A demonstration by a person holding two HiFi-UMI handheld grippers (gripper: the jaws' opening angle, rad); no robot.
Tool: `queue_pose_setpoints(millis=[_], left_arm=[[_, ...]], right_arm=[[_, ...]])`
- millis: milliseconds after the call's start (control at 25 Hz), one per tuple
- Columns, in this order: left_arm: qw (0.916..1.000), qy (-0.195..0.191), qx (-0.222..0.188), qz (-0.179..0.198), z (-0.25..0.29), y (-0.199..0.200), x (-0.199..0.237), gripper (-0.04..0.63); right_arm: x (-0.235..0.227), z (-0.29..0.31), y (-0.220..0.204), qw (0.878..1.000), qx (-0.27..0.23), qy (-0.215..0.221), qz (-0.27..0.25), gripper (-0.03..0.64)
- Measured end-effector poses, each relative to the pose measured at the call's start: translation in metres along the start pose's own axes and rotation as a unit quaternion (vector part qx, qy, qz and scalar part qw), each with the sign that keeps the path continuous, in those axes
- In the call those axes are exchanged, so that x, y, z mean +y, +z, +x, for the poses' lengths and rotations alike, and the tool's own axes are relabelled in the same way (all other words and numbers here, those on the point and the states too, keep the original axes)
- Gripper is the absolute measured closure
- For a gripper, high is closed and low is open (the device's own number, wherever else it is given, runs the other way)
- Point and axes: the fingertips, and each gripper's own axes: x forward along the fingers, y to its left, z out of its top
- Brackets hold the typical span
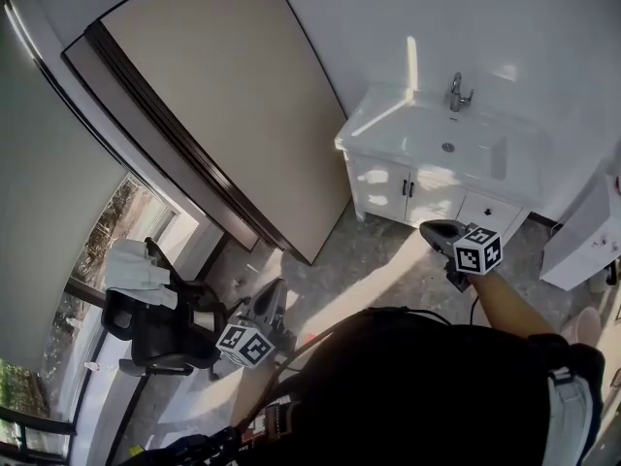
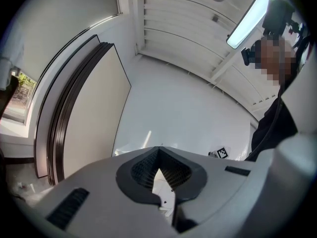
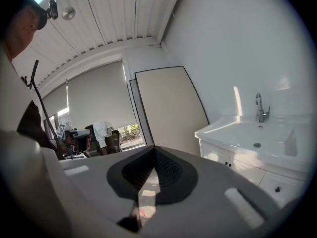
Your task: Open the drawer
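Although the white flat-fronted drawer [image 1: 490, 212] sits shut beside the white vanity cabinet [image 1: 380, 184] doors, the right gripper [image 1: 434, 229] and left gripper [image 1: 272, 294] are closed, empty, well apart from it: approach stage. Next, jaws must part round its small dark knob [image 3: 277, 189].

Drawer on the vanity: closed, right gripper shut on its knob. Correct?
No. The drawer is closed, but the right gripper is shut on nothing, not on the knob: the right gripper view shows its jaws together and empty, apart from the vanity.
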Motion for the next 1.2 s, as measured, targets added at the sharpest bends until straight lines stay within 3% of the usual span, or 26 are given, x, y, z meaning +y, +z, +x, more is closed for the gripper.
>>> queue_pose_setpoints(millis=[360, 600, 880, 1200], left_arm=[[0.999, -0.025, 0.036, -0.001, 0.08, -0.01, -0.002, 0.604], [0.995, -0.079, 0.06, -0.011, 0.142, -0.013, 0.014, 0.604], [0.9862, -0.149, 0.07, -0.019, 0.207, 0.002, 0.071, 0.604], [0.9801, -0.182, 0.077, -0.016, 0.249, 0.059, 0.179, 0.604]], right_arm=[[-0.074, -0.017, -0.011, 0.998, -0.006, -0.035, 0.046, 0.615], [-0.109, -0.022, -0.007, 0.994, -0.011, -0.091, 0.064, 0.615], [-0.133, 0.006, 0.016, 0.983, -0.033, -0.165, 0.067, 0.615], [-0.121, 0.115, 0.062, 0.981, -0.034, -0.181, 0.06, 0.615]])
